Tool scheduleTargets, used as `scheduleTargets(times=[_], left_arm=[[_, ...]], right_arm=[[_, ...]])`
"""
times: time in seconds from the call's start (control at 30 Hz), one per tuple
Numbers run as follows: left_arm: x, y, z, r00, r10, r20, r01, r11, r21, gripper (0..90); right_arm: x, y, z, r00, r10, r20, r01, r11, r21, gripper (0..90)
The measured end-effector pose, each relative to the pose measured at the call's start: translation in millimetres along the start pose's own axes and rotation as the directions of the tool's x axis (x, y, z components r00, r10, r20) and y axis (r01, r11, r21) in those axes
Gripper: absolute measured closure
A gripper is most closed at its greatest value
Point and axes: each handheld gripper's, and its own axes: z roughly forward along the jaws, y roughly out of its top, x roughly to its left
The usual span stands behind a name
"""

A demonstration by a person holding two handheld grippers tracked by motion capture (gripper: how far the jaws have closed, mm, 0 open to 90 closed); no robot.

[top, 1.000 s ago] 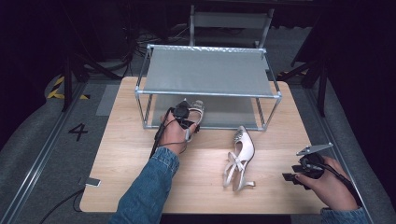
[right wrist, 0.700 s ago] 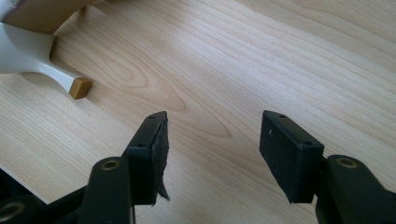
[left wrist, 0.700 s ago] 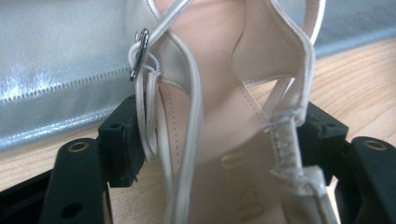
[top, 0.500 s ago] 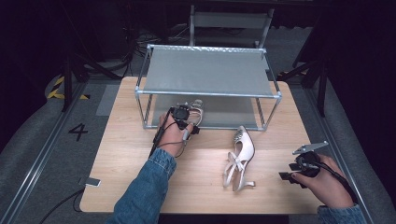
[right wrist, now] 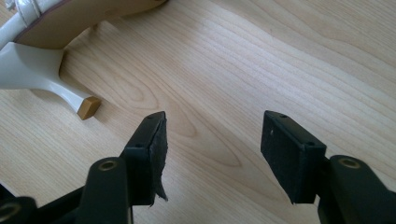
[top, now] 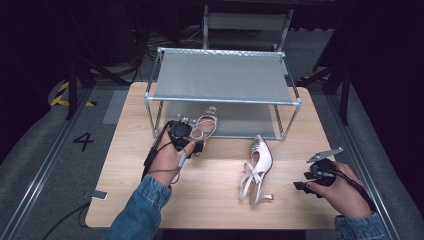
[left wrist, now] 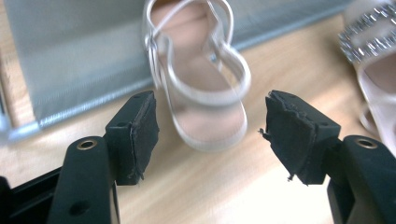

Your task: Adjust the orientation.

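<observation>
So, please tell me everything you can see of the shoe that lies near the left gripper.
The sandal is pale, cream or light pink, with thin glossy straps, a small buckle and a beige insole; it looks like leather or imitation leather. It lies sole down, with its toe on the grey lower shelf of the metal rack and its rounded heel end over the wooden table. The left gripper is open, its jaws on either side of the heel end and not touching it. The other shoe lies apart.

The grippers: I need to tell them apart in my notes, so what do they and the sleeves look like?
Both are black two-jaw tools with dark pads. The left gripper trails a black cable beside a blue denim sleeve. The right gripper carries a grey three-cornered plate and a black cable. One right pad is frayed.
</observation>
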Motion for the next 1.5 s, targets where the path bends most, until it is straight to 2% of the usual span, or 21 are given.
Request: scheduleTargets(times=[0.1,0.13,0.17,0.2,0.27,0.33,0.4,0.5,0.57,0.7,0.77,0.8,0.87,0.93,1.0,1.17,1.27,1.3,1.4,1.5], left_arm=[[1.9,-12.8,-6.1,0.9977,-0.002,0.068,0.001,1.0000,0.007,32.4],[3.6,-17.3,-4.9,0.9943,-0.011,0.106,0.010,0.9999,0.011,32.7],[5.5,-21.6,-1.6,0.9918,-0.024,0.126,0.023,0.9997,0.012,32.2],[7.3,-24.9,1.5,0.9926,-0.014,0.120,0.013,0.9998,0.015,32.3],[9.6,-31.2,7.5,0.9928,0.031,0.116,-0.032,0.9994,0.009,31.4],[10.8,-36.2,13.6,0.9870,0.065,0.147,-0.070,0.9972,0.026,23.9],[10.4,-39.3,21.3,0.9822,0.063,0.177,-0.067,0.9976,0.018,20.3],[9.5,-40.5,27.1,0.9830,0.066,0.171,-0.071,0.9973,0.023,21.1],[9.8,-41.3,33.0,0.9837,0.079,0.162,-0.083,0.9963,0.022,25.6],[9.2,-41.9,42.1,0.9834,0.078,0.164,-0.084,0.9960,0.029,42.4],[9.6,-41.1,46.7,0.9871,0.092,0.131,-0.097,0.9948,0.032,47.9],[8.9,-41.0,48.6,0.9886,0.086,0.124,-0.092,0.9946,0.047,52.2],[9.5,-39.9,54.1,0.9869,0.098,0.128,-0.099,0.9950,0.001,53.3],[9.5,-39.4,58.3,0.9885,0.100,0.114,-0.099,0.9950,-0.015,52.2],[10.3,-38.7,60.7,0.9877,0.120,0.100,-0.119,0.9928,-0.020,53.4],[11.8,-38.0,69.6,0.9904,0.106,0.089,-0.103,0.9941,-0.033,59.4],[13.3,-37.0,72.9,0.9909,0.118,0.065,-0.115,0.9925,-0.042,64.5],[13.3,-36.4,73.1,0.9894,0.128,0.068,-0.125,0.9910,-0.048,66.1],[11.5,-31.6,68.2,0.9893,0.125,0.075,-0.119,0.9900,-0.075,76.4],[8.3,-28.1,68.0,0.9887,0.119,0.091,-0.112,0.9903,-0.083,77.6]], right_arm=[[2.1,3.5,2.5,0.9999,-0.011,-0.003,0.011,1.000,0.003,41.8],[2.7,4.4,2.7,0.9999,-0.014,-0.002,0.014,1.000,0.005,41.7],[3.6,6.0,2.9,0.9998,-0.016,-0.007,0.017,1.000,0.002,41.7],[4.3,7.4,3.0,0.9998,-0.020,-0.008,0.020,1.000,0.000,41.7],[4.9,9.0,3.2,0.9997,-0.024,-0.010,0.024,1.000,-0.006,41.4],[4.5,9.7,3.7,0.9997,-0.024,-0.011,0.024,1.000,-0.008,41.2],[3.9,10.1,4.2,0.9996,-0.025,-0.010,0.025,1.000,-0.005,41.3],[3.6,10.1,4.5,0.9996,-0.025,-0.010,0.025,1.000,-0.005,41.3],[3.3,10.0,4.3,0.9996,-0.026,-0.010,0.025,1.000,-0.007,41.3],[4.1,9.6,4.6,0.9997,-0.022,-0.012,0.022,1.000,-0.004,41.2],[4.2,9.3,4.8,0.9997,-0.021,-0.015,0.021,1.000,-0.005,41.3],[4.2,9.1,5.0,0.9997,-0.020,-0.014,0.020,1.000,-0.005,41.2],[4.0,8.2,6.1,0.9997,-0.021,-0.012,0.021,1.000,0.001,41.1],[4.0,7.3,6.3,0.9997,-0.015,-0.017,0.015,1.000,0.002,41.1],[3.2,6.2,6.4,0.9998,-0.016,-0.014,0.016,1.000,0.002,41.1],[1.6,2.5,5.3,0.9999,-0.005,-0.013,0.005,1.000,0.005,41.0],[1.2,0.8,5.2,0.9999,-0.005,-0.010,0.005,1.000,0.006,41.0],[1.3,0.2,5.3,0.9999,-0.004,-0.010,0.004,1.000,0.006,41.0],[1.2,-1.8,4.6,0.9999,-0.004,-0.009,0.004,1.000,0.007,41.0],[0.8,-3.3,3.6,1.0000,0.000,-0.007,0.000,1.000,0.005,40.9]])
